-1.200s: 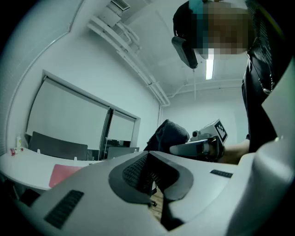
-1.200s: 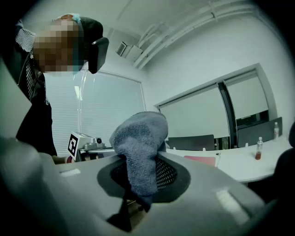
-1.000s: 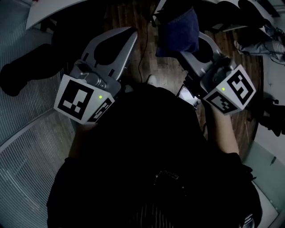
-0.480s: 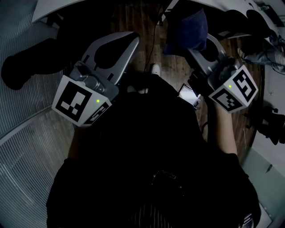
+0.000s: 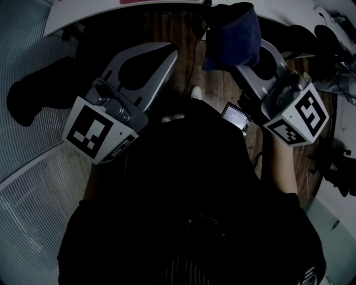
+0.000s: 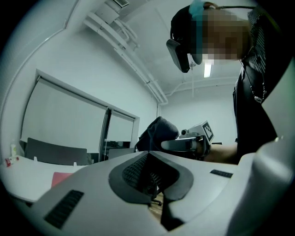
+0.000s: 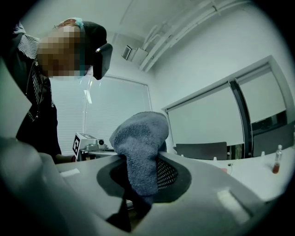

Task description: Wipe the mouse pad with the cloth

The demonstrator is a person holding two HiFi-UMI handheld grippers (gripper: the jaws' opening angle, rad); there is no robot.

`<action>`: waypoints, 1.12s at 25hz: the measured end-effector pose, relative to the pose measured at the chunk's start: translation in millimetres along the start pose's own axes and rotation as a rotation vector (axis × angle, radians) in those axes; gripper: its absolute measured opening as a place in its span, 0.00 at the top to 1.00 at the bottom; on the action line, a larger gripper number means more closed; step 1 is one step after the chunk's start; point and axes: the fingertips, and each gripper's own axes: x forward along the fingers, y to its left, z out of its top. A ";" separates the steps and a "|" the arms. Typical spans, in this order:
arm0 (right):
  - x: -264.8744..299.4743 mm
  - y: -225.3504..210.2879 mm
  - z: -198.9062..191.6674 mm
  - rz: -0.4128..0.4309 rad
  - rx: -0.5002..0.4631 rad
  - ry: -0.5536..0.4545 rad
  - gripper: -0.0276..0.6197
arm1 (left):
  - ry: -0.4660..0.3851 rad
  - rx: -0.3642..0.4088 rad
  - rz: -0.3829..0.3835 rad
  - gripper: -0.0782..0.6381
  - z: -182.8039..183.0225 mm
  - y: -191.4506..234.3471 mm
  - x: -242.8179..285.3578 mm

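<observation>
Blue cloth [image 5: 236, 33] is bunched and pinched in the right gripper [image 5: 253, 53], held up in the air above the wooden floor [image 5: 217, 89], just short of the white table [image 5: 100, 8]. In the right gripper view both jaws press into the cloth. Left gripper [image 5: 161, 53] is level beside it, jaws pressed together on nothing. A pink flat item [image 6: 60, 177] lies on the table.

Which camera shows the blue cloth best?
Right gripper view: the cloth fills the middle, pinched between the jaws, weave visible. Head view shows a dark bundle at the top; left gripper view, a dark lump.
</observation>
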 end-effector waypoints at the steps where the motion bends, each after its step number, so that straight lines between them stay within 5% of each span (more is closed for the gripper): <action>1: -0.4 -9.4 5.1 0.015 -0.013 -0.005 0.84 | 0.015 0.010 0.000 0.88 -0.8 4.3 11.7; 11: -17.0 -125.0 41.4 0.120 0.008 -0.016 0.84 | 0.049 0.006 0.077 0.88 20.4 37.8 128.2; 17: -41.9 -203.7 48.8 0.156 0.098 -0.035 0.84 | 0.104 -0.020 0.109 0.88 30.2 48.3 204.9; 24: -52.4 -238.2 15.9 0.146 0.159 -0.048 0.84 | 0.180 -0.079 0.138 0.88 -8.3 59.5 211.2; 28: -59.2 -259.5 8.1 0.082 0.159 -0.041 0.84 | 0.180 -0.054 0.144 0.88 1.5 78.8 215.3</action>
